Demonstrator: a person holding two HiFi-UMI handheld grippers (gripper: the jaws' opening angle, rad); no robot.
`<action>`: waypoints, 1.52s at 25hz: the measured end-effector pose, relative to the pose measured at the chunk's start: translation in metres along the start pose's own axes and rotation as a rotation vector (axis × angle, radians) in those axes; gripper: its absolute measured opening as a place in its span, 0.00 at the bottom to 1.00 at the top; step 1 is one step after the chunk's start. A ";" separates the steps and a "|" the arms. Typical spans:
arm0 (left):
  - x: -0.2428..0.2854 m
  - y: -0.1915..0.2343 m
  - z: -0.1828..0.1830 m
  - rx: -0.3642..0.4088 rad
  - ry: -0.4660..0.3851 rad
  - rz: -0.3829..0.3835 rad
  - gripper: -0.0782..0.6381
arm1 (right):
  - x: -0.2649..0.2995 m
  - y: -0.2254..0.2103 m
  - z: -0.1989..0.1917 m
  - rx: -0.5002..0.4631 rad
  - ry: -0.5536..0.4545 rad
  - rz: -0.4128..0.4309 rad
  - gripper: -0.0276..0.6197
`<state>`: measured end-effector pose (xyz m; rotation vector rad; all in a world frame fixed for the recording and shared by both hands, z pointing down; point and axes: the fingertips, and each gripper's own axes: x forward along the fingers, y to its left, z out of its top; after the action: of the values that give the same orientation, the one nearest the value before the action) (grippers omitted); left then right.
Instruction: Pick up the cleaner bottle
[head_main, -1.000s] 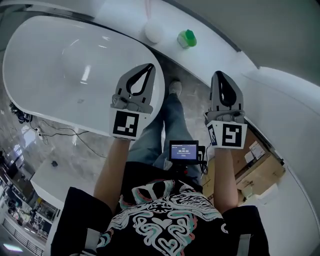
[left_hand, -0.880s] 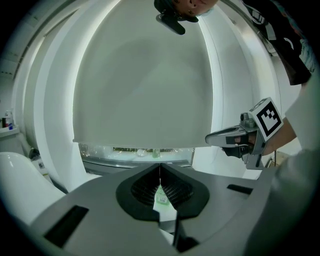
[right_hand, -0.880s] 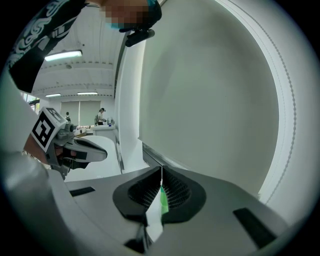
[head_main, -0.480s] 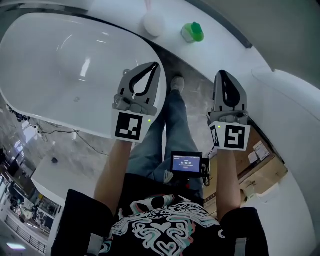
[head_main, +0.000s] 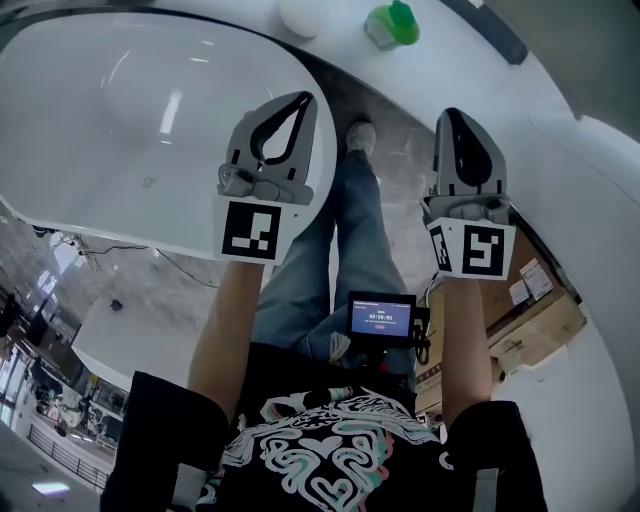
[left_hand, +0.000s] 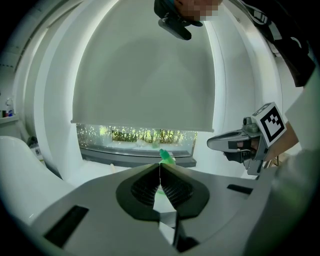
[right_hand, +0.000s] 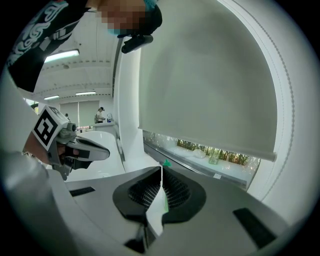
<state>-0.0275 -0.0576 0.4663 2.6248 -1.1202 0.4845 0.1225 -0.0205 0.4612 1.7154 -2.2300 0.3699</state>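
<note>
The cleaner bottle is green with a pointed cap and stands on a white ledge at the top of the head view. Its cap peeks over the jaws in the left gripper view, and the same cap shows in the right gripper view. My left gripper is held over the bathtub's rim with its jaws shut and nothing between them. The right gripper is level with it, also shut and empty. Both point toward the ledge and stand well short of the bottle.
A white bathtub fills the upper left. A round white object sits on the ledge left of the bottle. Cardboard boxes lie at the right. A small screen hangs at the person's waist. A window with a roller blind is ahead.
Both grippers have sunk together, staying shut. In the head view the bottle and ledge have slid toward the top edge.
</note>
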 end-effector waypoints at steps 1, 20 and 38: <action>0.002 -0.001 0.000 -0.003 -0.006 0.000 0.13 | 0.000 -0.001 -0.001 -0.001 0.000 -0.002 0.09; 0.027 0.018 -0.017 -0.033 0.004 0.022 0.13 | 0.038 -0.013 -0.020 0.012 -0.002 0.009 0.09; 0.083 0.024 -0.047 -0.050 0.024 0.076 0.13 | 0.100 -0.035 -0.082 -0.029 0.067 0.108 0.26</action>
<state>-0.0009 -0.1108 0.5442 2.5348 -1.2128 0.4955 0.1385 -0.0874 0.5764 1.5486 -2.2741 0.4123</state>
